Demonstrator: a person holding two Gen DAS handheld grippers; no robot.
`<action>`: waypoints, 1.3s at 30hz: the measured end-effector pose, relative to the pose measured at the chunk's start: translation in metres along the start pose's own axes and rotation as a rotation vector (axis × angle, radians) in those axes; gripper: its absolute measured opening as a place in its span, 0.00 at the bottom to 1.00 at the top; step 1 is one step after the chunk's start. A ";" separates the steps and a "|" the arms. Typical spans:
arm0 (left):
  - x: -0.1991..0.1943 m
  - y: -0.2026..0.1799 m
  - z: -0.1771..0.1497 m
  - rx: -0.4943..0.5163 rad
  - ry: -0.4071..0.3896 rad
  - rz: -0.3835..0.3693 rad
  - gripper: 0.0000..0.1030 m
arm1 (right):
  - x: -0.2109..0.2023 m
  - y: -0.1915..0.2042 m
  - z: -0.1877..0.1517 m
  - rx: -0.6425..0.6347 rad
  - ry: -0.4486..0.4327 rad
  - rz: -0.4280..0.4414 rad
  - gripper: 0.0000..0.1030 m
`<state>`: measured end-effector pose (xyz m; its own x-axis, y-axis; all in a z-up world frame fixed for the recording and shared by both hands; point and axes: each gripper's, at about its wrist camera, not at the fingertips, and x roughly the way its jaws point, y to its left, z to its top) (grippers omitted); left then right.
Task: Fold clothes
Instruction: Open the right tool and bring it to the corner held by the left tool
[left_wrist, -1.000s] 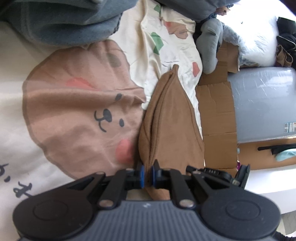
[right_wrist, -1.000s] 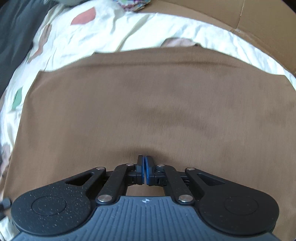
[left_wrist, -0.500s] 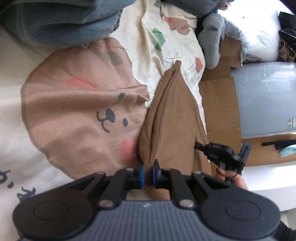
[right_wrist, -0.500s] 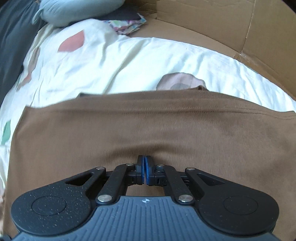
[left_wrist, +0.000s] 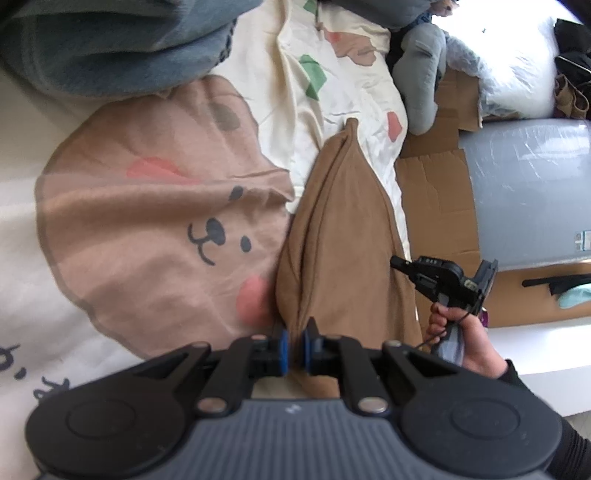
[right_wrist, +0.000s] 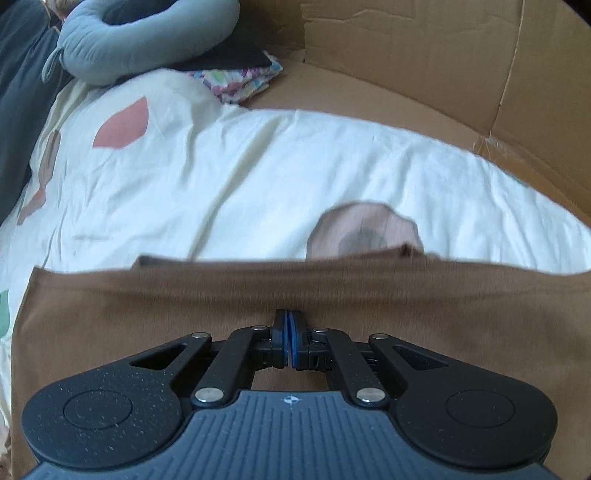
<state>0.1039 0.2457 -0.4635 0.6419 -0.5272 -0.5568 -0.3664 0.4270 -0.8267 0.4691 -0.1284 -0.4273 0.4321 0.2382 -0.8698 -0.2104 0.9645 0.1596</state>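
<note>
A brown garment (left_wrist: 343, 240) lies folded lengthwise on the bed, bunched into a long ridge. My left gripper (left_wrist: 293, 349) is shut on its near end, and a pinch of brown cloth shows between the blue pads. The left wrist view also shows my right gripper (left_wrist: 393, 262), held by a hand (left_wrist: 461, 343), with its tip at the garment's right edge. In the right wrist view the right gripper (right_wrist: 290, 343) has its pads pressed together on the brown garment (right_wrist: 147, 314), which spreads wide below it.
A bear-face blanket (left_wrist: 155, 229) lies left of the garment on a cream patterned sheet (right_wrist: 221, 177). Blue-grey bedding (left_wrist: 110, 48) is piled at the back. Cardboard (left_wrist: 436, 206) and a grey mattress (left_wrist: 528, 184) lie to the right. A cardboard wall (right_wrist: 424, 48) and a grey-blue pillow (right_wrist: 147, 37) border the far side.
The right gripper and its hand have come into the left wrist view, up along the garment's right edge. In the right view the garment's far edge has dropped and more sheet shows. The left gripper stayed put.
</note>
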 end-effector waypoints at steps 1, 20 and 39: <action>-0.001 -0.001 0.000 0.001 -0.001 -0.003 0.08 | 0.000 -0.001 0.003 0.009 0.001 0.000 0.06; 0.001 -0.047 0.005 -0.016 -0.033 -0.063 0.08 | -0.117 0.029 -0.020 -0.338 -0.041 0.094 0.36; 0.034 -0.112 -0.001 0.028 0.028 -0.064 0.08 | -0.182 0.081 -0.116 -0.538 -0.021 0.424 0.38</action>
<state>0.1663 0.1795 -0.3904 0.6444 -0.5743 -0.5050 -0.3058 0.4118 -0.8585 0.2718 -0.1066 -0.3096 0.2322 0.5899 -0.7734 -0.7695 0.5977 0.2250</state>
